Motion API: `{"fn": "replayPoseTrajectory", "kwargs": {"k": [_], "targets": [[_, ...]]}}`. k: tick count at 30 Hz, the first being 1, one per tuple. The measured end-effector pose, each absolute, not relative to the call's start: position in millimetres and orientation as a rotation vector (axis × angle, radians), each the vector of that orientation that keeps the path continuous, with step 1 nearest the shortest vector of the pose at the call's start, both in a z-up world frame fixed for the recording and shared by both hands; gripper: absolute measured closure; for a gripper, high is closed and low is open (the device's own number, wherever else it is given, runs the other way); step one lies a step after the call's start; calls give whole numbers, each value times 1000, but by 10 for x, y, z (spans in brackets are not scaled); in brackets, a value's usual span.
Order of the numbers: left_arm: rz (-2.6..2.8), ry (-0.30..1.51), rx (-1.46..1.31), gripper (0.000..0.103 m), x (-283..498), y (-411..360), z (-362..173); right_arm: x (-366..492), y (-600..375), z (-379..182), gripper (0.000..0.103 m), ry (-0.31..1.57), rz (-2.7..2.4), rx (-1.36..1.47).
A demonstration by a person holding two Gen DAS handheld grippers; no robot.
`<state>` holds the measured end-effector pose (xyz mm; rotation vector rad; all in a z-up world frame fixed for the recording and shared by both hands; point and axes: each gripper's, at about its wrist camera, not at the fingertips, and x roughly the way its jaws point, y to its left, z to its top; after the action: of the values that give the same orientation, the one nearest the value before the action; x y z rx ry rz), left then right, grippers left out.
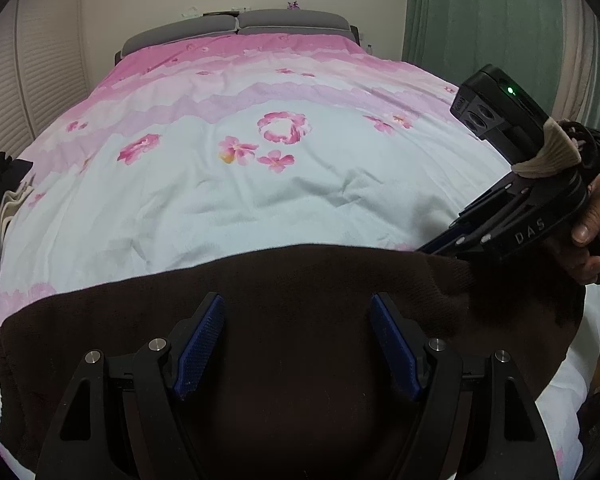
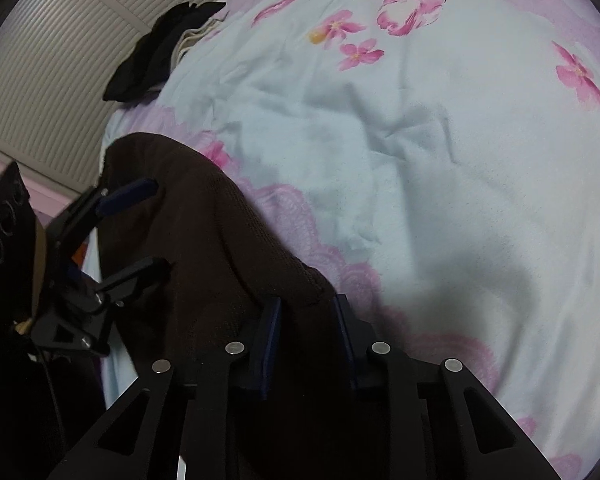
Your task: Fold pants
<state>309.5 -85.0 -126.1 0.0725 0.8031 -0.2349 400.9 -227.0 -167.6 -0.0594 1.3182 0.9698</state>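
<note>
Dark brown pants (image 1: 292, 280) lie across the near edge of the bed, also seen in the right wrist view (image 2: 204, 232). My left gripper (image 1: 298, 340) is open, its blue pads apart above the middle of the cloth, holding nothing. It shows in the right wrist view (image 2: 156, 228) at the left, open over the pants. My right gripper (image 2: 306, 336) has a bunch of the brown cloth between its narrowly spread pads. In the left wrist view it (image 1: 440, 250) sits at the pants' right corner, held by a hand.
The bed (image 1: 260, 184) has a white and pink flowered cover. A pile of dark and pale clothes (image 1: 4, 192) lies at its left edge, also in the right wrist view (image 2: 160, 52). Green curtain (image 1: 480, 20) at the right, slatted closet doors (image 1: 4, 92) at the left.
</note>
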Motion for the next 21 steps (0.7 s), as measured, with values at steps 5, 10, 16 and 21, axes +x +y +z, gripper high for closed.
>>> {"fn": "replayPoseTrajectory", "kwargs": {"k": [5, 10, 16, 21], "targets": [[-242, 807, 74, 28, 3026, -850, -1284, 4020, -2143, -1884, 75, 1378, 1003, -14], [-240, 818, 66, 28, 3015, -825, -1326, 4044, -2191, -1934, 85, 1363, 1016, 27], [-229, 809, 62, 28, 3024, -781, -1299, 4043, -2222, -1633, 95, 1272, 940, -31], [-224, 776, 62, 28, 3042, -766, -1211, 4221, -2341, -1104, 102, 1085, 857, -85]]}}
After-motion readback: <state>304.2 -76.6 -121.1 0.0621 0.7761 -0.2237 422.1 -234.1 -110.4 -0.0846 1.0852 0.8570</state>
